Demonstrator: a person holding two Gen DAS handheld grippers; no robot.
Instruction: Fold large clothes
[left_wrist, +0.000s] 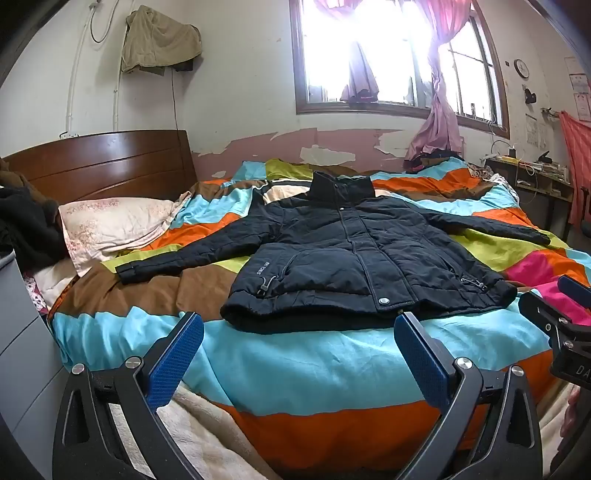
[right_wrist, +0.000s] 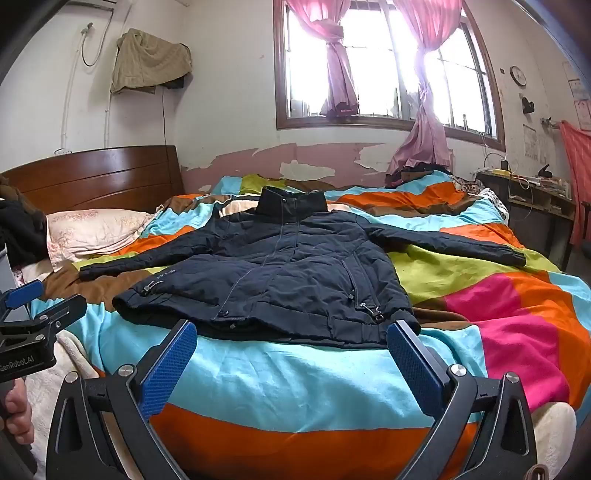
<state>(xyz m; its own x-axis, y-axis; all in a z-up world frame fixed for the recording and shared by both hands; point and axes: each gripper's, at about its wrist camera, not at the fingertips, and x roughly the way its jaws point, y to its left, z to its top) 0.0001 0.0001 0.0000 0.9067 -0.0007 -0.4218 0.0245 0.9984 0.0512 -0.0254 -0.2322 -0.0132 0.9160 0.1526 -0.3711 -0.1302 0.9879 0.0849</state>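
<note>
Puffy quilted navy jacket (left_wrist: 354, 254) lies flat on patchwork fleece bedspread (left_wrist: 295, 362); both grippers' jaws gape empty.

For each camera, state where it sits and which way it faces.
Left wrist: on the left gripper, open at the bed's near edge, facing the jacket and window; the right gripper shows at right.
Right wrist: on the right gripper, open, facing the same way; the left gripper shows at left.
Shared: jacket, quilt, pillow, window.
</note>
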